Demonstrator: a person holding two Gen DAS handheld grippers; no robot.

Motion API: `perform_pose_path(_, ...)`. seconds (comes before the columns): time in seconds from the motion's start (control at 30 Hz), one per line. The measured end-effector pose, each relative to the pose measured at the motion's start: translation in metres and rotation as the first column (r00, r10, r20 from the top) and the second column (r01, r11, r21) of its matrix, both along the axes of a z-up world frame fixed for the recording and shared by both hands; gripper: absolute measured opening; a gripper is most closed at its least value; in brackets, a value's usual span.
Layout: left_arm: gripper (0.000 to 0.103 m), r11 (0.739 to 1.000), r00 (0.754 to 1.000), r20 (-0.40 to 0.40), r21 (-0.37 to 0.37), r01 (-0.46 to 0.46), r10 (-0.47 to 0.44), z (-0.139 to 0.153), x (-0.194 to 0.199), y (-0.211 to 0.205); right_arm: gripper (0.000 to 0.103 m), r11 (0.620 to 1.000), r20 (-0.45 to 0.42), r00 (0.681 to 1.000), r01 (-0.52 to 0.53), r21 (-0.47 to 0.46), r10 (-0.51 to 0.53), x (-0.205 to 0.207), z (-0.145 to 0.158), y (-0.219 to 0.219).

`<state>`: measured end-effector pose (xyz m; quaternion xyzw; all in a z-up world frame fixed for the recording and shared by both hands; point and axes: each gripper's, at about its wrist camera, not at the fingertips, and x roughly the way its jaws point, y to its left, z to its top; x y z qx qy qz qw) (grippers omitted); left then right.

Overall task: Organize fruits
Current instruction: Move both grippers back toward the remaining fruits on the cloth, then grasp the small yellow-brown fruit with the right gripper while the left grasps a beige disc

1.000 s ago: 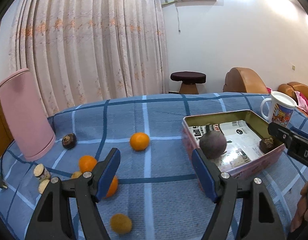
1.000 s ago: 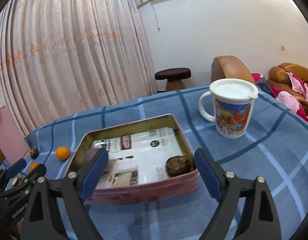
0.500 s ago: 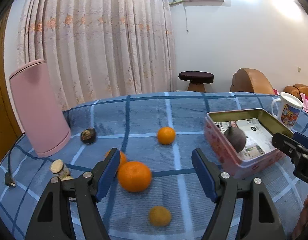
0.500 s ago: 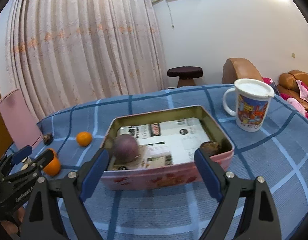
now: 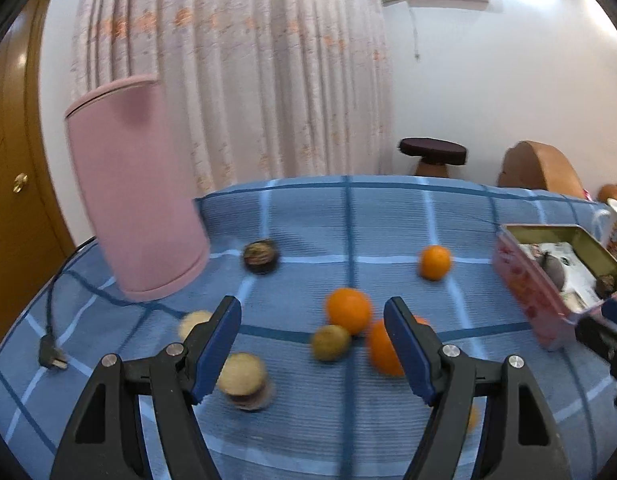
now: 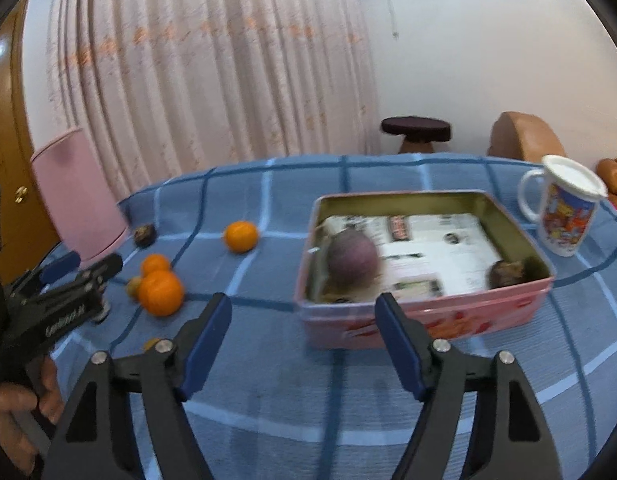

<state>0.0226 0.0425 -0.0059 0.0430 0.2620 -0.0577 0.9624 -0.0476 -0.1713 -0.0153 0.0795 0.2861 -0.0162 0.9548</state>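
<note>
With both the left gripper [image 5: 312,344] and right gripper [image 6: 302,344] spread wide and empty, the green fruit [image 5: 331,342] beside the oranges [image 5: 348,310] should probably be straddled squarely before it's carried to the tin [image 6: 428,320].

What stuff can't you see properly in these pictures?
- Left wrist view: one orange sits partly behind the left gripper finger, and motion blur smears it.
- Left wrist view: the pink tin is cut off at the right edge, so most of its inside is hidden.
- Right wrist view: the purple fruit in the tin is blurred; its kind is unclear.
- Right wrist view: a small fruit peeks from behind the right gripper.
</note>
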Motion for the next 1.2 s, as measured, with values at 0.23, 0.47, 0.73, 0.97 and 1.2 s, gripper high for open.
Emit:
perform_pose_path(0.23, 0.075, 0.989, 0.992, -0.037, -0.084, -0.123, 0.12, 0.001, 0.016, 0.064, 0.073, 0.979, -0.066, 0.978, -0.201, -0.027, 0.199, 0.011, -0.008, 0.056)
perform_pose_path(0.47, 0.075, 0.961, 0.972, -0.074, -0.153, -0.232, 0.223, 0.0, 0.022, 0.114, 0.051, 0.947, -0.214, 0.928, -0.32, -0.03, 0.306, 0.037, -0.028, 0.102)
perform_pose_path(0.73, 0.075, 0.961, 0.986, -0.091, -0.228, -0.159, 0.142, 0.001, 0.021, 0.123, 0.041, 0.939, -0.277, 0.904, -0.343, -0.02, 0.325, 0.044, -0.04, 0.114)
perform_pose_path(0.97, 0.075, 0.98, 0.982, -0.163, -0.188, 0.068, -0.099, -0.008, 0.022, 0.082, 0.03, 0.939, -0.236, 0.908, -0.332, 0.094, 0.345, 0.046, -0.036, 0.093)
perform_pose_path(1.2, 0.075, 0.985, 0.964, -0.201, -0.04, 0.171, -0.175, -0.019, 0.018, 0.046, 0.03, 0.959, -0.137, 0.951, -0.262, 0.108, 0.275, 0.042, -0.02, 0.07)
